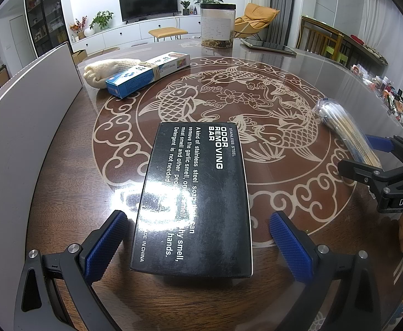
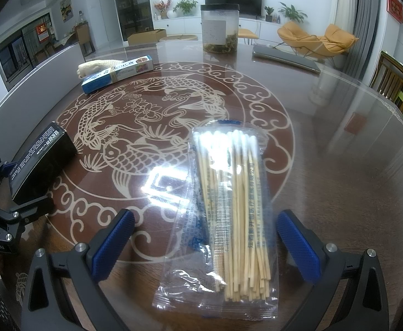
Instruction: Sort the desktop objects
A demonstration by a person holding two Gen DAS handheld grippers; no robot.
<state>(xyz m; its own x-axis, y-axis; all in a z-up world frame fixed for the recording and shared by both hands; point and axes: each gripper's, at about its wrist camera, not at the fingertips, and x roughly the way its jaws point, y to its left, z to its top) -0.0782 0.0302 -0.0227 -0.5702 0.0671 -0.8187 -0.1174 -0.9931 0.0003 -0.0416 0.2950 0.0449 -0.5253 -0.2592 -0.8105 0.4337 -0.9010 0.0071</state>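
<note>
A flat black cardboard box printed "ODOR REMOVING BAR" (image 1: 196,201) lies on the glass-topped round brown table with a pale carp pattern (image 1: 270,102), its near end reaching between the blue pads of the left gripper (image 1: 197,244). That gripper stands wide open, one pad on each side of the box with a clear gap, gripping nothing; it looks lined up to close on the box's long sides. To the right, a clear plastic bag of wooden cotton swabs (image 2: 229,215) lies lengthwise between the fingers of the right gripper (image 2: 205,244), which is likewise spread wide and holds nothing. The bag is sealed, swab tips pointing away from the camera, the sticks bunched to its right side.

Farther off, a long blue-and-white carton (image 1: 147,73) is bound by a band to a cream knitted glove (image 1: 105,70), so the two would probably move as one item. Past it stands a tall clear jar with a black lid (image 1: 218,24), nearly empty, with dried brownish matter at the bottom. A white upright panel (image 1: 25,104) curves along the table's left edge. No sorting bin shows in either view.
</note>
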